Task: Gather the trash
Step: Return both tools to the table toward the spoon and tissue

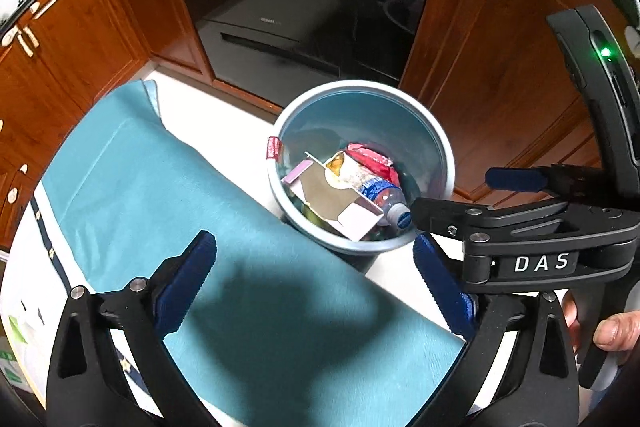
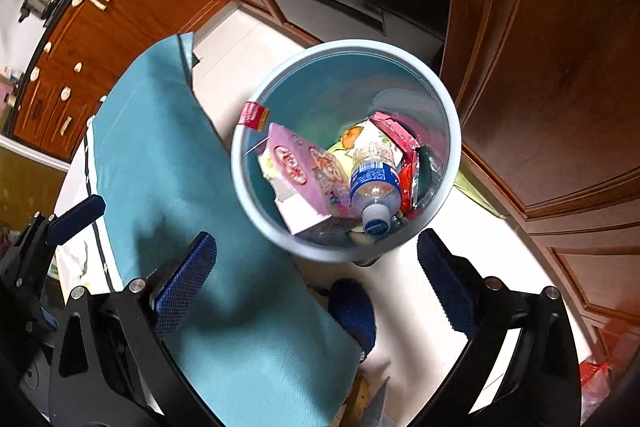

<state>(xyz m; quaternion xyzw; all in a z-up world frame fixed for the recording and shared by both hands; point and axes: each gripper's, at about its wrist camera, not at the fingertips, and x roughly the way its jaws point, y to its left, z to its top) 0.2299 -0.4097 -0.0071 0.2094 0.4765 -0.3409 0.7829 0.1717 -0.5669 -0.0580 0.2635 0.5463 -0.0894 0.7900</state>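
A: State of each claw?

B: Left claw [image 1: 316, 279] is spread wide and holds nothing, above the teal cloth [image 1: 168, 195]. Right claw [image 2: 316, 283] is likewise wide and empty, just short of the bin [image 2: 448, 99].

A: Location of the trash?

B: Inside the bin: pink carton [image 2: 304, 171], plastic bottle [image 2: 374, 191], red wrappers [image 2: 404, 135].

A: Failure risks?

B: A red wrapper [image 2: 252, 115] hangs on the rim; a knock to the bin would probably drop it on the floor. The claws are close together and could collide.
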